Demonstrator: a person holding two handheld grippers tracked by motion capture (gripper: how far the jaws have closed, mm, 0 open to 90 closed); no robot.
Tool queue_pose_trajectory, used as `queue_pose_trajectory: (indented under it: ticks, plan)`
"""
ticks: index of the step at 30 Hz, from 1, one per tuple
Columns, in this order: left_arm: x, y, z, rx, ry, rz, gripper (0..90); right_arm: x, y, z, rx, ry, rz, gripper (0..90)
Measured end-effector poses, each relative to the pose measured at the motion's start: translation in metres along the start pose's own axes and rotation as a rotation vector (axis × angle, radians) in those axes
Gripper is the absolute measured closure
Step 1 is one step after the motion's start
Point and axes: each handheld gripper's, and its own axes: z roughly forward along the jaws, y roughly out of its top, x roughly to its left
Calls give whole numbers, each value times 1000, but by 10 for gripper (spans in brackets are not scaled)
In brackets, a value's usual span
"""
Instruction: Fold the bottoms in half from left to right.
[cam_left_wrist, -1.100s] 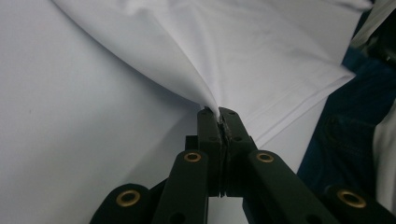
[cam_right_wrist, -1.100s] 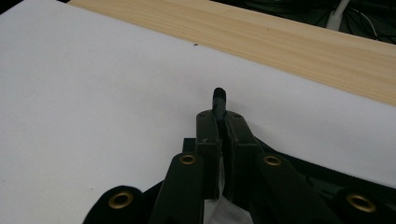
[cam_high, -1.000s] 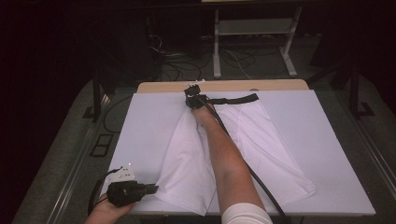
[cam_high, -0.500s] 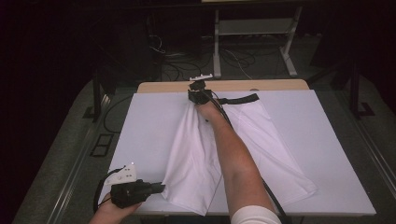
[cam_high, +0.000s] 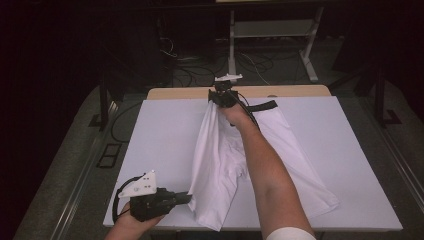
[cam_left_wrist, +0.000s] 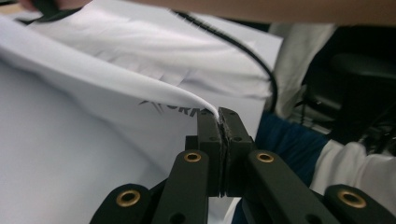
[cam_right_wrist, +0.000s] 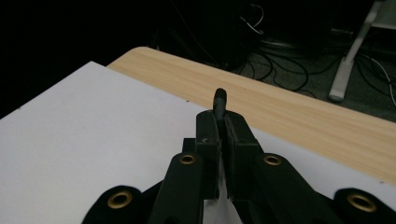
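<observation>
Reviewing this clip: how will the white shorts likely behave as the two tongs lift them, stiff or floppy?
Probably floppy: the white shorts sag in soft folds between the right tongs and left tongs. Likely light, since pinches at the black waistband and a hem raise them. They may drag across the white board rather than slide freely.

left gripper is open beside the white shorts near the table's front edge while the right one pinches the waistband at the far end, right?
Not quite. The left gripper is shut on the white shorts, its jaws pinching a fold of the cloth, as the left gripper view shows. The rest holds: it sits near the table's front edge, and the right gripper pinches the black waistband at the far end.
</observation>
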Motion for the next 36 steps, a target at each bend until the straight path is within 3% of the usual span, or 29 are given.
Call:
queue_pose_trajectory:
  ticks: [1, 2, 6, 9, 11, 16, 18, 19, 22, 23, 27, 29, 30, 32, 36]
  plan:
    - [0, 0, 0, 0, 0, 0, 875, -3, 1, -4, -8, 3, 1, 837]
    - [-3, 12, 16, -1, -39, 28, 875, -11, 2, -12, -20, 6, 3, 836]
    - [-9, 24, 35, -5, -76, 50, 875, -24, 3, -26, -40, 11, 3, 836]
    - [-10, 27, 40, -4, -87, 60, 875, -27, 3, -30, -44, 9, 2, 836]
    - [-15, 37, 56, -11, -120, 86, 875, -41, -1, -42, -68, 12, 16, 835]
    - [-17, 44, 68, -16, -147, 95, 875, -48, -4, -49, -83, 13, 19, 836]
    - [-18, 48, 75, -10, -160, 105, 875, -55, -6, -54, -88, 11, 20, 836]
    - [-20, 53, 86, -6, -178, 114, 875, -70, -12, -65, -96, 6, 28, 835]
    - [-20, 54, 90, -3, -185, 117, 875, -74, -13, -68, -97, 5, 30, 835]
    - [-21, 57, 98, 1, -197, 120, 875, -86, -17, -76, -102, -2, 37, 835]
    - [-23, 61, 110, 6, -219, 125, 875, -89, -19, -79, -102, -7, 37, 835]
    - [-24, 64, 117, 7, -233, 130, 875, -97, -21, -86, -107, -5, 51, 835]
    - [-25, 68, 130, 6, -251, 131, 875, -108, -24, -95, -117, 3, 80, 836]
    - [-25, 68, 130, 6, -251, 131, 874, -110, -24, -97, -111, -1, 78, 836]
    - [-28, 73, 151, 19, -281, 138, 874, -123, -28, -107, -115, -14, 78, 835]
